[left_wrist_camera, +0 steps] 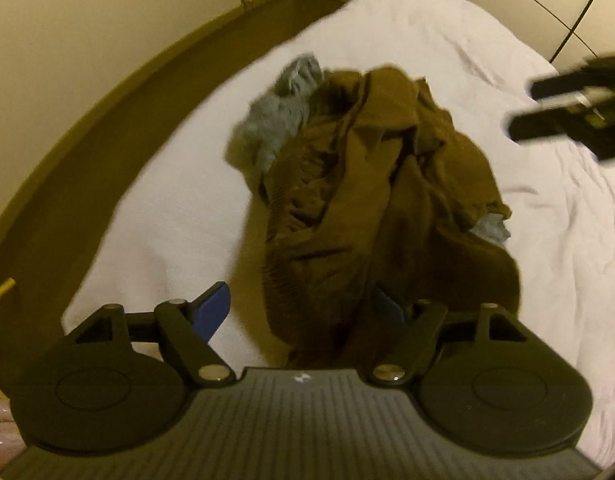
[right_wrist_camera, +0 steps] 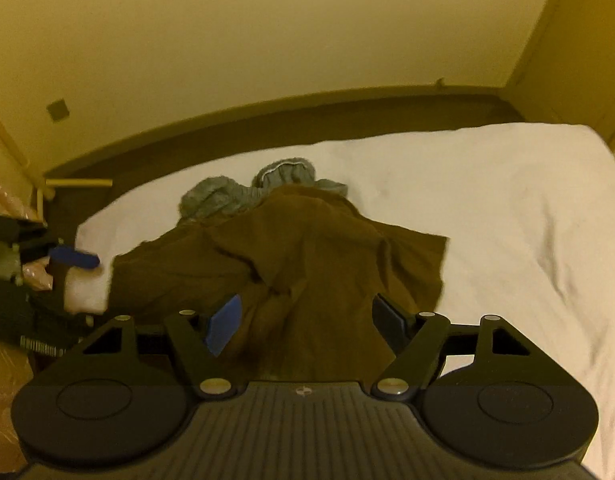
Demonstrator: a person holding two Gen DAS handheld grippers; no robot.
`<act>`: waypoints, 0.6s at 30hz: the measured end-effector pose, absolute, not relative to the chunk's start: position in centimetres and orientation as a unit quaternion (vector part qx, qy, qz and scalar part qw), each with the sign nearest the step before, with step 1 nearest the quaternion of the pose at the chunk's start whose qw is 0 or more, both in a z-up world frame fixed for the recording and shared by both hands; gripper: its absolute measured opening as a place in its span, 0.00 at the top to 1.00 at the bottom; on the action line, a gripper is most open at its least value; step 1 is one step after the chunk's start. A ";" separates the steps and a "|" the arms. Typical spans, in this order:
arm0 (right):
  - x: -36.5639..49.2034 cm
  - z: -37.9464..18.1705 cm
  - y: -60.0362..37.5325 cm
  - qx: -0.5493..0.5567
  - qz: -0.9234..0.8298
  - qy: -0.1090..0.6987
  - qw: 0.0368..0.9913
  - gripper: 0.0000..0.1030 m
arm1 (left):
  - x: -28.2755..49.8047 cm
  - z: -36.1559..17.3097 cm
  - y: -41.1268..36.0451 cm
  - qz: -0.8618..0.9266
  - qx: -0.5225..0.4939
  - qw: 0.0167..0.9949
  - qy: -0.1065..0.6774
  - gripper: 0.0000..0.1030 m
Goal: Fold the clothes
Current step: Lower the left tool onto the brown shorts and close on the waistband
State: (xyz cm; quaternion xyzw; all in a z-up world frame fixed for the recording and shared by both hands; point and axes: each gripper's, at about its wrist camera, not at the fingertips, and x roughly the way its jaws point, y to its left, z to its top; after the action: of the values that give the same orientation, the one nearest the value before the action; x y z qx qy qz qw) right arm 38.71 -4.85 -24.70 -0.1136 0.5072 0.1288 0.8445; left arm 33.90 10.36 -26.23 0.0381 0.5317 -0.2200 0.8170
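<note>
Both your left tongs [left_wrist_camera: 303,312] and right tongs [right_wrist_camera: 307,320] are spread wide, gripping nothing. The brown garment [left_wrist_camera: 371,200] lies crumpled over grey clothing [left_wrist_camera: 267,132] on the bed [left_wrist_camera: 447,40]. Pinch deep and you risk lifting both layers.

Both wrist views look down close over the bed [left_wrist_camera: 447,40], from opposite sides; shared: brown garment [left_wrist_camera: 367,200] [right_wrist_camera: 307,260] heap.

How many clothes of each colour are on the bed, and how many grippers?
Brown clothes: 1, the brown garment, crumpled on the white bed.
Grey-blue clothes: 1, the grey-blue garment, partly under the brown one.
Grippers: 2, the left gripper and the right gripper, both open.
Total: 4.
</note>
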 end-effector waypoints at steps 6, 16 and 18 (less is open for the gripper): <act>45.3 -29.1 -4.4 -0.057 0.158 0.532 0.830 0.28 | 32.0 -25.5 8.5 -0.246 0.075 0.826 0.501 0.88; 40.9 -28.5 -9.3 -0.034 0.159 0.538 0.827 0.95 | 26.8 -20.5 4.2 -0.274 0.121 0.857 0.420 0.88; 37.7 -28.3 -12.2 -0.017 0.125 0.551 0.825 0.95 | 26.1 -19.5 2.6 -0.295 0.132 0.855 0.405 0.88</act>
State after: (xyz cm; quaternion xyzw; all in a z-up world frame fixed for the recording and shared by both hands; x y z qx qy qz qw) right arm 37.73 -12.21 -28.28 -0.0170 0.5506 0.1248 0.8252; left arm 26.11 2.63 -19.51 0.1317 0.4045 -0.2954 0.8554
